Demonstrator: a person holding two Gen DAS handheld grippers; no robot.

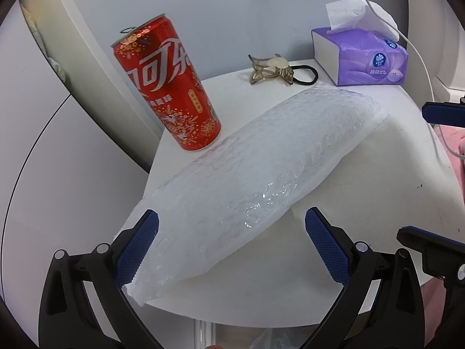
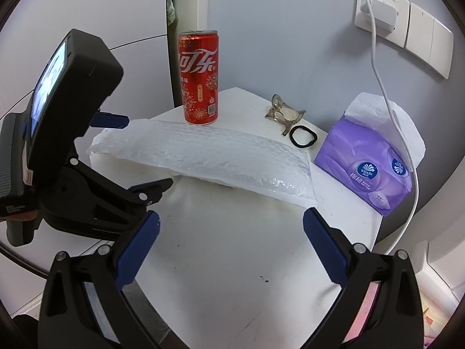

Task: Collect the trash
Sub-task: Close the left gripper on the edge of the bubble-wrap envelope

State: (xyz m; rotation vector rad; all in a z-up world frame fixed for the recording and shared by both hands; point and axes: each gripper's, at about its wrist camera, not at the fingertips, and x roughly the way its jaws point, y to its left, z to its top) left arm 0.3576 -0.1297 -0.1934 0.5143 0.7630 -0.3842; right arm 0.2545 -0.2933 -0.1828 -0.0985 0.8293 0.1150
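Observation:
A long clear bubble-wrap bag [image 1: 247, 168] [image 2: 203, 151] lies across the white round table [image 1: 386, 157] [image 2: 232, 276]. Its near end sits between the wide-apart blue pads of my left gripper [image 1: 232, 232], which is open and also shows at the bag's left end in the right wrist view [image 2: 130, 157]. A red cola can [image 1: 168, 87] [image 2: 199, 78] stands upright just behind the bag. My right gripper [image 2: 231, 232] is open over bare tabletop, short of the bag's near edge; one of its blue fingertips [image 1: 441, 115] shows at the right edge.
At the back of the table lie a translucent hair claw [image 1: 270, 69] [image 2: 283, 115], a black hair tie [image 1: 305, 74] [image 2: 302, 136] and a purple tissue pack [image 1: 363, 55] [image 2: 369, 168]. A white cable [image 2: 386, 96] hangs from a wall socket [image 2: 377, 5] over the tissues.

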